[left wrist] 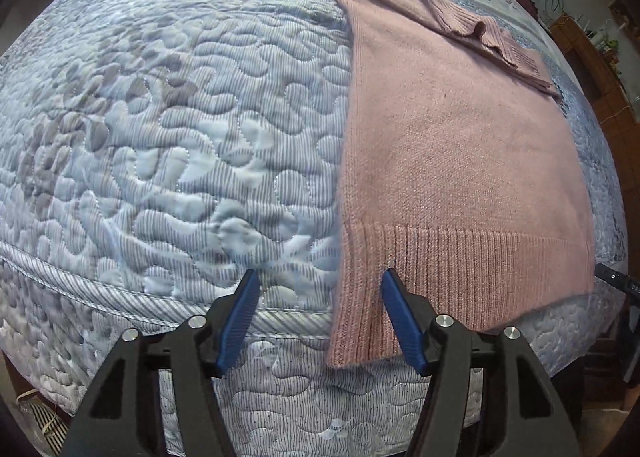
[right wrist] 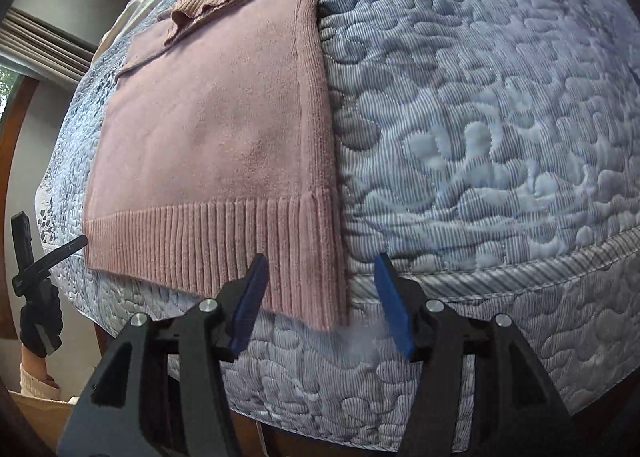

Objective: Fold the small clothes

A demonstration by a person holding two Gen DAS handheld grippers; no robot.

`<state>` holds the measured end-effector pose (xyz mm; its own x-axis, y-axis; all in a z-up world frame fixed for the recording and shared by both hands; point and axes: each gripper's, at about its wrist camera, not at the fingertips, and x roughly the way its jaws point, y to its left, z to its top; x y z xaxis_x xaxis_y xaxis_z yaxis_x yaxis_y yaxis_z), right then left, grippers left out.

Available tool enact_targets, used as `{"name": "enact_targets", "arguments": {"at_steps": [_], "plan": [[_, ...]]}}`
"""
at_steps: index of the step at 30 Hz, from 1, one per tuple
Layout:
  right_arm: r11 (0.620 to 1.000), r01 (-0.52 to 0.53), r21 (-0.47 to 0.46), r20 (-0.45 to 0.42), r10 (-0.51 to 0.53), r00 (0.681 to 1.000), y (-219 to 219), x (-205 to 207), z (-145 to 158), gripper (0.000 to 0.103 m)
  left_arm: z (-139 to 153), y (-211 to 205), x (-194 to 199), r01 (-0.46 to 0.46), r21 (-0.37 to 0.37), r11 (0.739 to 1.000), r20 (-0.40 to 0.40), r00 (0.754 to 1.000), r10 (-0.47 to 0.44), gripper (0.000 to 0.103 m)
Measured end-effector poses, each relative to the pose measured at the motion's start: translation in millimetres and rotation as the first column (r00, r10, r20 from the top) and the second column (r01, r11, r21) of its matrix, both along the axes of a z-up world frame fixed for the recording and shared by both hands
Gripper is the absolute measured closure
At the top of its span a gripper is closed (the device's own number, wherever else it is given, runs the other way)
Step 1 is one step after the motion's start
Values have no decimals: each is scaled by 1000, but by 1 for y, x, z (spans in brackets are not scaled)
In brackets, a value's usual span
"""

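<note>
At the near edge of the bed, we hold both tools with jaws spread and nothing between them. Our left gripper (left wrist: 316, 277) straddles the sweater's (left wrist: 460, 145) left bottom corner, one blue pad on the ribbed hem (left wrist: 460, 261), the other over bare quilt. Our right gripper (right wrist: 322, 263) brackets the opposite corner the same way.

We judge the risks to lie in the pinch. The hem overhangs the mattress edge, so a shallow bite could catch only the top knit layer and leave the lower one drooping when lifted. If either pad closes too low, it may snag the quilt (left wrist: 180, 117) along with the wool. Uneven lifting between the corners would skew the fold, and the sleeve (left wrist: 480, 23) laid across the top, with its loose, rumpled cuff, could slide off.

Under the pink sweater, which lies flat and already narrowed lengthwise, the quilted blue-grey cover is puffy and yielding. Beyond it we see wooden furniture (left wrist: 592, 57) to one side, and pleated curtains (right wrist: 44, 45) by a window on the other.
</note>
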<state>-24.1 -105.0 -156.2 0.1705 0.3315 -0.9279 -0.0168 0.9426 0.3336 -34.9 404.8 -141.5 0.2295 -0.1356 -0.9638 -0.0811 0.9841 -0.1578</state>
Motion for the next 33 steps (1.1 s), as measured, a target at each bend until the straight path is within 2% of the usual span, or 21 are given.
{"name": "enact_targets", "arguments": {"at_steps": [7,11,14,18,21,24,25,26,27,28,29,33], "plan": [[1000,-20,-5,-9,20,1000,10,5,-3,47,-1,-16,-3,39,3,999,-10,999,-39,38],[998,-44,44,-12,44,999,17,3,-5,47,-6,-22,-8,40,-28,999,-11,999,-40,38],[998,-45,43,-20,46,999,20,1,-10,48,-7,-33,-10,41,-28,999,-8,999,-41,38],[996,-39,78,-26,41,999,18,-2,-10,51,-8,-35,-10,22,-120,993,-9,1000,-23,40],[996,-35,85,-29,37,999,15,-4,-11,55,-10,-36,-9,14,-107,994,-9,1000,-15,47],[995,-20,100,-43,24,999,10,-3,-15,63,-11,-24,-10,-23,-130,991,-14,1000,22,54],[994,-17,105,-51,23,998,10,-3,-15,71,-11,-21,-10,-40,-138,990,-20,999,37,59],[993,-15,114,-66,23,998,10,-3,-17,87,-11,-19,-8,-56,-147,988,-27,998,53,62],[992,-13,126,-85,24,996,10,-4,-19,93,-10,-16,-8,-71,-163,984,-32,997,67,67],[991,-9,132,-88,21,996,10,-5,-19,93,-10,-14,-8,-80,-189,979,-38,997,74,80],[990,-9,140,-85,21,996,9,-6,-18,93,-9,-13,-9,-85,-214,973,-40,996,79,86],[977,6,214,-72,9,997,2,-8,-8,94,-4,-13,-13,-81,-214,974,-27,997,77,91]]}}
